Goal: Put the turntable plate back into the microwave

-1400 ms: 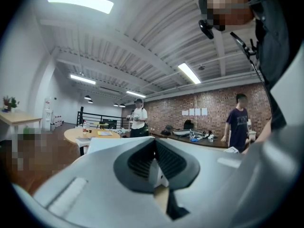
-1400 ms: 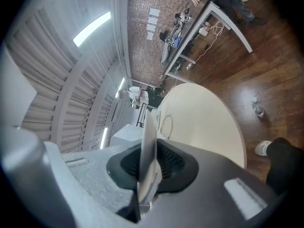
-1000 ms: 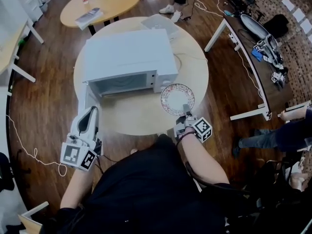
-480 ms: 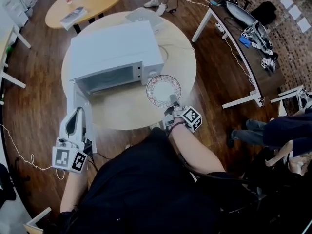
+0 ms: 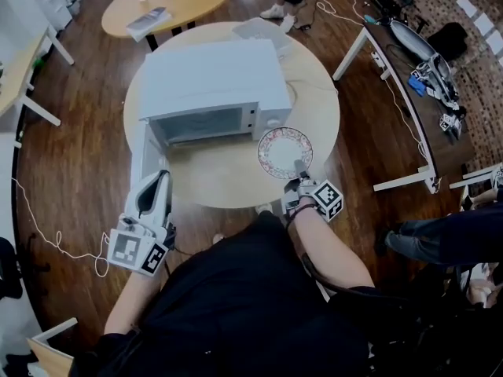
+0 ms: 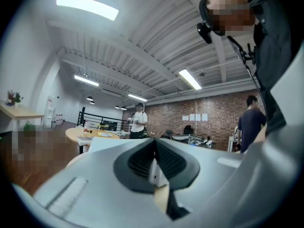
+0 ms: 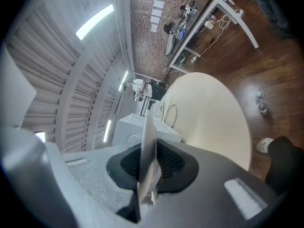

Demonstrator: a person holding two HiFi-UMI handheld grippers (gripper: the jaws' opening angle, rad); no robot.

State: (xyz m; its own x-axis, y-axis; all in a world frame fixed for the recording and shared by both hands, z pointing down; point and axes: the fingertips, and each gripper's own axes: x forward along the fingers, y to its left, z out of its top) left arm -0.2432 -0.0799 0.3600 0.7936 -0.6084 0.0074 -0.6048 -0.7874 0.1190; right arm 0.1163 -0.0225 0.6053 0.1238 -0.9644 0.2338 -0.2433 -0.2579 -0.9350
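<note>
A white microwave (image 5: 212, 77) stands on the round pale table (image 5: 236, 181). Its cavity (image 5: 200, 124) faces me and its door (image 5: 143, 154) is swung open at the left. The patterned turntable plate (image 5: 284, 152) hangs level over the table in front of the microwave's right end, with my right gripper (image 5: 299, 168) shut on its near rim. In the right gripper view the plate (image 7: 148, 137) shows edge-on between the pads, with the microwave (image 7: 137, 127) beyond. My left gripper (image 5: 160, 179) is off the table's near left edge, just short of the door, jaws together and holding nothing.
A smaller round table (image 5: 169, 2) with papers stands behind. A long desk (image 5: 409, 85) with gear is at the right and a pale desk (image 5: 20, 69) at the left. A white cable (image 5: 55, 242) lies on the wooden floor. A seated person's legs (image 5: 448, 238) are at the right.
The head view has swung about. My left gripper has shifted slightly near the open door. The plate stays in my right gripper's grip at the same spot.
</note>
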